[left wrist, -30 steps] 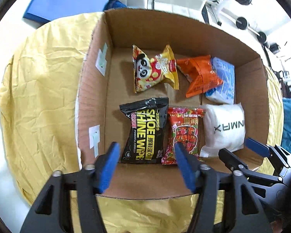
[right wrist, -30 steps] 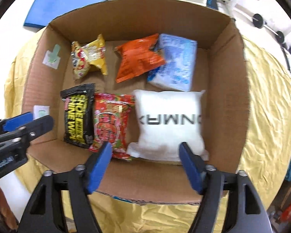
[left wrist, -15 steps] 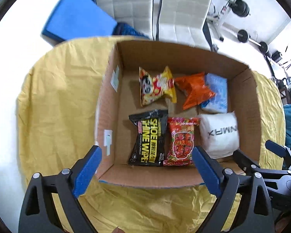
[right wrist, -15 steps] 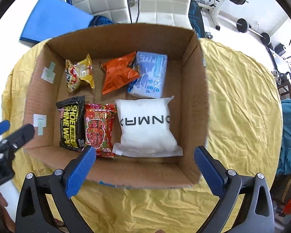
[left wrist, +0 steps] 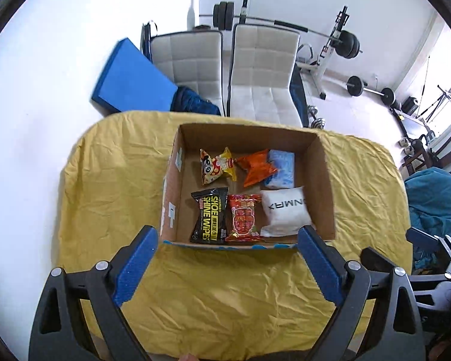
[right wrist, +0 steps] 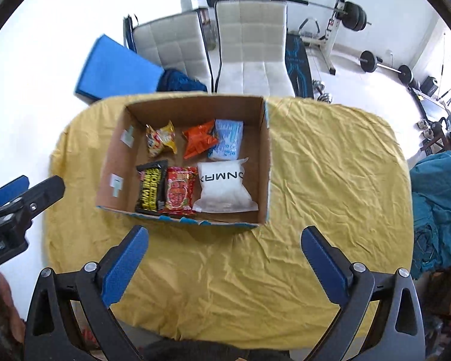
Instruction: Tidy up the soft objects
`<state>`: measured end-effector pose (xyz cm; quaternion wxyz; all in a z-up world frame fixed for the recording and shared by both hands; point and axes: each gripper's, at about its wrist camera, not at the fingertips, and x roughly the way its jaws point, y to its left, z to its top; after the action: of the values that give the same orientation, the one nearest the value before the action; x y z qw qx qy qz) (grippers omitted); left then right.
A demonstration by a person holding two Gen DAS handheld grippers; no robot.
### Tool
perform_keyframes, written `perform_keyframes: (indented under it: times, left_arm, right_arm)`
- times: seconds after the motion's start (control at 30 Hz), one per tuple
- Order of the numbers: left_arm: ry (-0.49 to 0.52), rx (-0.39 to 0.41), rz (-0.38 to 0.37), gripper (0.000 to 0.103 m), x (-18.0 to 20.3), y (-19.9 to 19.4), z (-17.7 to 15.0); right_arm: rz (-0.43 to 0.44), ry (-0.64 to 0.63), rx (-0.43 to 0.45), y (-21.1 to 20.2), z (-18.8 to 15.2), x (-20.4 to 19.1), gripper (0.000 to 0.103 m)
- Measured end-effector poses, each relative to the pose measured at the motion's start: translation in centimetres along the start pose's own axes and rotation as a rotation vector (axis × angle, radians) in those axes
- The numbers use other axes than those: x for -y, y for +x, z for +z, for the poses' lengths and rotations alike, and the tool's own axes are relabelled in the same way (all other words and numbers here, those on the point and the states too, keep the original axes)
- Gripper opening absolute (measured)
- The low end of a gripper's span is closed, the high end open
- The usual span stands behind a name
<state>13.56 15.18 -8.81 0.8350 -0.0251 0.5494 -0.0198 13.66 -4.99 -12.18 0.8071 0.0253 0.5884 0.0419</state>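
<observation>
An open cardboard box (left wrist: pixel 323 186) (right wrist: pixel 263 162) stands on a yellow-covered table. In it lie a black shoe-wipes pack (left wrist: pixel 210 215) (right wrist: pixel 151 187), a red snack pack (left wrist: pixel 244 219) (right wrist: pixel 179 192), a white pouch (left wrist: pixel 285 212) (right wrist: pixel 224 185), a yellow panda snack bag (left wrist: pixel 216 165) (right wrist: pixel 161 140), an orange bag (left wrist: pixel 255 167) (right wrist: pixel 199 142) and a light blue pack (left wrist: pixel 281 168) (right wrist: pixel 228 143). My left gripper (left wrist: pixel 227 266) is open and empty, held above the table in front of the box. My right gripper (right wrist: pixel 225 266) is open and empty, likewise in front of the box.
The yellow cloth (left wrist: pixel 225 294) (right wrist: pixel 330 180) covers the whole table. Two white chairs (left wrist: pixel 261 78) stand behind the table, with a blue mat (left wrist: pixel 132 78) on the floor at the left. Gym equipment (left wrist: pixel 342 45) and a teal heap (right wrist: pixel 439 201) stand at the right.
Both grippers have pulled back and up from the box and opened wider. The box now looks smaller and farther away. The packs in it have not moved.
</observation>
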Motion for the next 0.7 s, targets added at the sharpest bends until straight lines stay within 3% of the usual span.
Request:
perform_keyframes:
  times: [0.37, 0.7]
  left_arm:
    - [-0.014, 0.074, 0.001, 0.095, 1.0, -8.0, -2.0]
    - [-0.002, 0.111, 0.001, 0.095, 2.0, -11.3, -3.5]
  right_arm:
    - [0.025, -0.025, 0.113, -10.7, -3.5, 0.5, 0.103]
    - [0.025, -0.044, 0.143, -13.9, -4.3, 0.2, 0.103]
